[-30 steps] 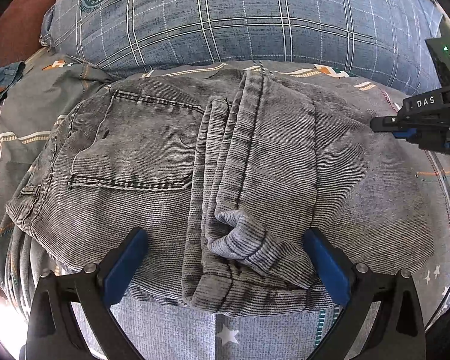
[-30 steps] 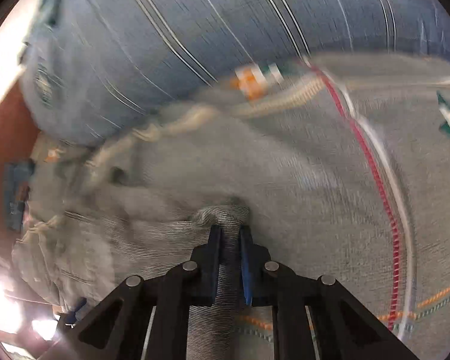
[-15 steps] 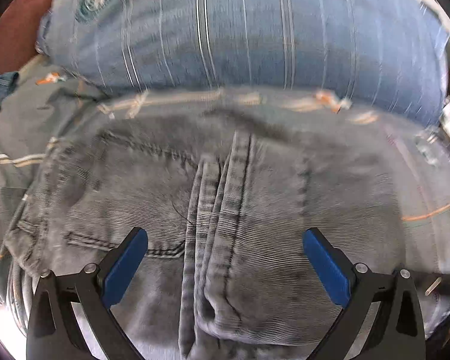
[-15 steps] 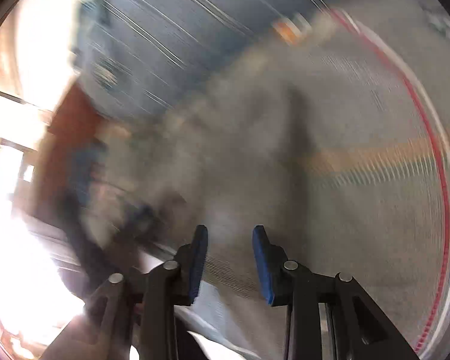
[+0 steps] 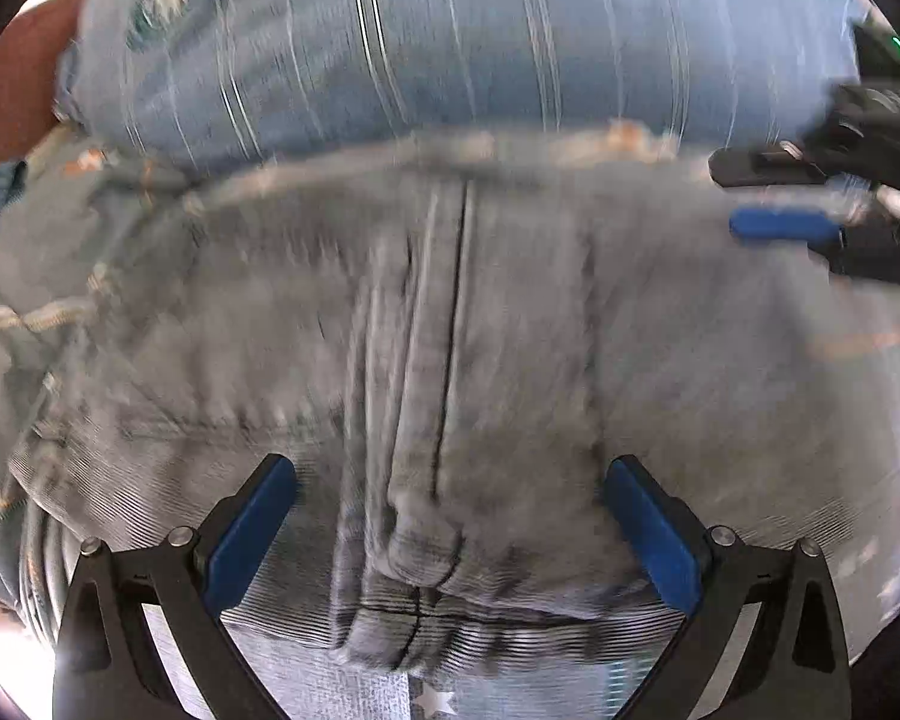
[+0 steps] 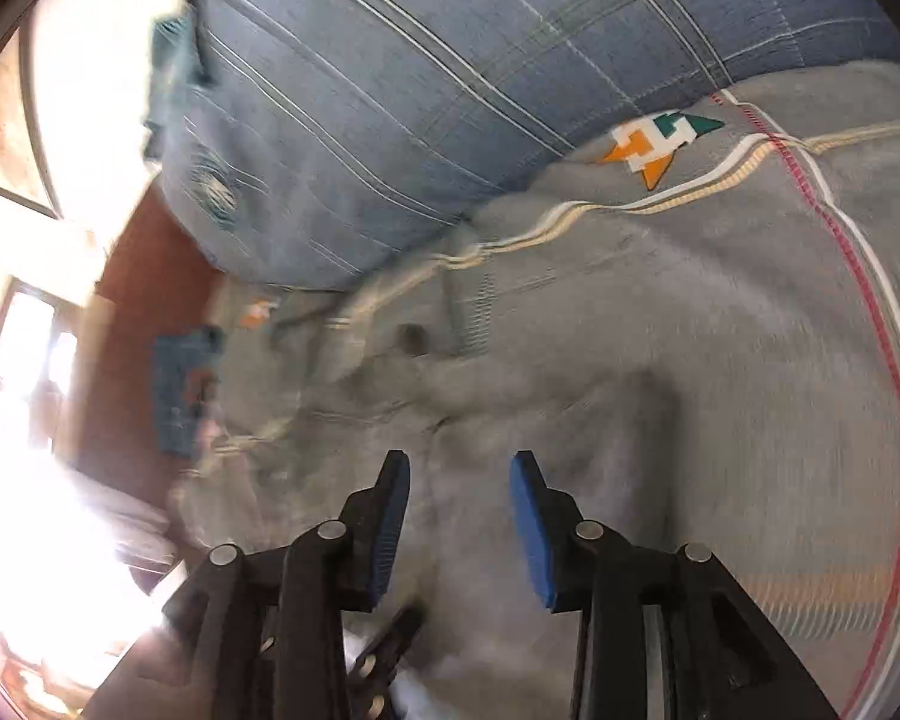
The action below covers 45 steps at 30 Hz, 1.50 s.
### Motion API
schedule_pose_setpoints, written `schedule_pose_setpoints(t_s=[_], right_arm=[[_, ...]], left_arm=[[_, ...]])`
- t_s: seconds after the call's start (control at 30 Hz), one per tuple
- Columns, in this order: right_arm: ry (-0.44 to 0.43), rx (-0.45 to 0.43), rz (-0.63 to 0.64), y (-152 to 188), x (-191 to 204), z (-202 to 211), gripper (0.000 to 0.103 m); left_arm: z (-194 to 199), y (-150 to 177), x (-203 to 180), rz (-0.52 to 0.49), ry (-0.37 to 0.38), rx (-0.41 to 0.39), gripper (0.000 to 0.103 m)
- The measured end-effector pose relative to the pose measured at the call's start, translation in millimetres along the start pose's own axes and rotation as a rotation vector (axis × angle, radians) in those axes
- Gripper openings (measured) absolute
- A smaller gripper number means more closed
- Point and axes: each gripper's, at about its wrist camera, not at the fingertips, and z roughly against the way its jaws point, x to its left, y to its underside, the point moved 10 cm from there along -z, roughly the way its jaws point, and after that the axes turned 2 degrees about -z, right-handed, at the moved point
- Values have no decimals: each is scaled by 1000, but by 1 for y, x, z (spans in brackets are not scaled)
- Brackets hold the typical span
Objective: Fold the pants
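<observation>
Grey corduroy pants (image 5: 510,330) lie folded on the bed, the leg hems stacked near the front edge. My left gripper (image 5: 450,468) hangs open just above them, its blue pads wide on either side of the hem bundle and not touching it. In the left wrist view my right gripper (image 5: 750,195) comes in from the right edge, over the pants' far right side. In its own view the right gripper (image 6: 459,462) has its jaws opening over the grey cloth (image 6: 570,420), with nothing pinched between the pads. Both views are blurred.
A big blue plaid pillow (image 5: 450,30) lies right behind the pants, also in the right wrist view (image 6: 420,90). The grey bedsheet (image 6: 840,360) with red and white stripes spreads to the right. A brown wooden headboard (image 5: 6,108) and a blue cloth (image 6: 180,390) are at the left.
My right gripper was shut on a fold of the pants, let it go, swung away and back, and its jaws now stand apart. The left gripper stayed open and edged towards the pillow.
</observation>
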Motion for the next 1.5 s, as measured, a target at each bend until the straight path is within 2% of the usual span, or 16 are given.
schedule_pose_setpoints(t_s=[0.03, 0.07, 0.17, 0.3, 0.4, 0.47, 0.53, 0.63, 0.7, 0.83, 0.9, 1.13, 1.23, 1.27, 1.37, 1.5], right_arm=[[-11, 3, -50, -3, -9, -5, 25], [-18, -20, -66, -5, -6, 1, 24], [-30, -33, 58, 0, 32, 8, 32], [-142, 116, 204, 27, 95, -21, 37], [-41, 208, 190, 31, 83, -71, 48], [-106, 185, 78, 22, 81, -75, 46], [-174, 176, 116, 24, 98, -59, 48], [-147, 105, 157, 23, 97, -39, 53], [-28, 122, 133, 25, 69, -54, 61], [-98, 114, 90, 23, 75, -43, 61], [-138, 44, 127, 27, 86, -14, 61], [-147, 7, 9, 86, 28, 27, 61], [-136, 44, 6, 110, 5, 5, 61], [-156, 37, 9, 111, 1, 6, 61], [-137, 21, 24, 111, 6, 17, 61], [-177, -29, 95, 125, 24, 32, 63]], left_arm=[[2, 0, 2, 17, 8, -18, 103], [2, 1, 2, 17, 9, -10, 103], [4, 3, 1, 10, 16, -21, 103], [5, 5, -1, 13, 11, -33, 103], [7, 7, -2, 14, 13, -44, 103], [9, 11, -3, 12, 10, -42, 103], [10, 10, -2, 17, 12, -47, 103], [11, 11, -3, 17, 8, -49, 103], [9, 10, -2, 25, 9, -44, 103], [10, 10, -2, 28, 4, -34, 103], [12, 10, -1, 35, 9, -19, 103], [39, 12, 10, 104, 19, -85, 103], [18, 25, 12, 79, -14, -16, 103], [19, 23, 10, 58, -33, -43, 103], [23, 18, 6, 60, -31, -20, 103], [42, 12, 14, 113, -12, -88, 103]])
